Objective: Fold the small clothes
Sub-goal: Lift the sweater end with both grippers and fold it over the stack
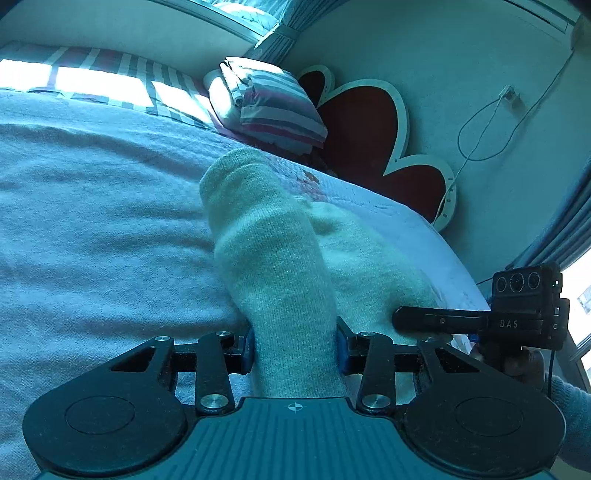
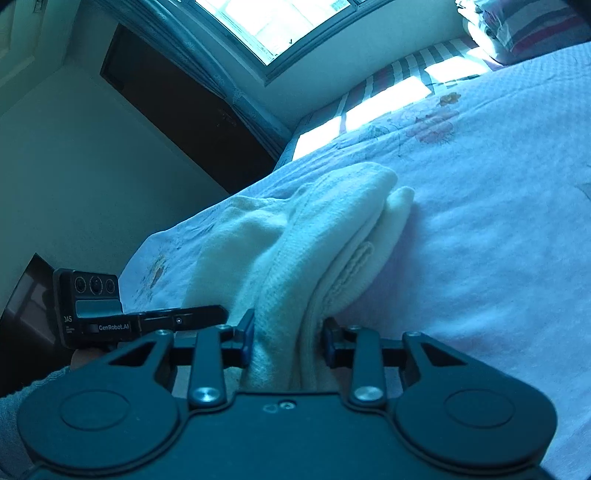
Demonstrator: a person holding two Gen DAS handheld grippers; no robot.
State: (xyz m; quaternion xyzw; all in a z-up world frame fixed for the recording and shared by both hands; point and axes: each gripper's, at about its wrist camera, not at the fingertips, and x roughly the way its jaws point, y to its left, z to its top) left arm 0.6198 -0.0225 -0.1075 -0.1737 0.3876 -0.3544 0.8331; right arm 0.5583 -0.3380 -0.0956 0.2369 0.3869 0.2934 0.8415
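A small cream knit garment (image 1: pixel 273 258) lies bunched on the pale bedspread (image 1: pixel 92 221). My left gripper (image 1: pixel 294 350) is shut on one end of it, the cloth running forward between the blue pads. My right gripper (image 2: pixel 288 339) is shut on the other end of the same cream garment (image 2: pixel 332 236), which lies in folded layers ahead of it. The right gripper also shows at the right edge of the left wrist view (image 1: pixel 421 321), and the left gripper at the left of the right wrist view (image 2: pixel 207 314). The two grippers are close together.
A striped pillow (image 1: pixel 269 107) and a red heart-shaped headboard (image 1: pixel 373 140) stand at the bed's head. A cable (image 1: pixel 480 122) hangs on the wall. A window (image 2: pixel 280 26), curtains and a dark door (image 2: pixel 177 110) lie beyond the bed's edge.
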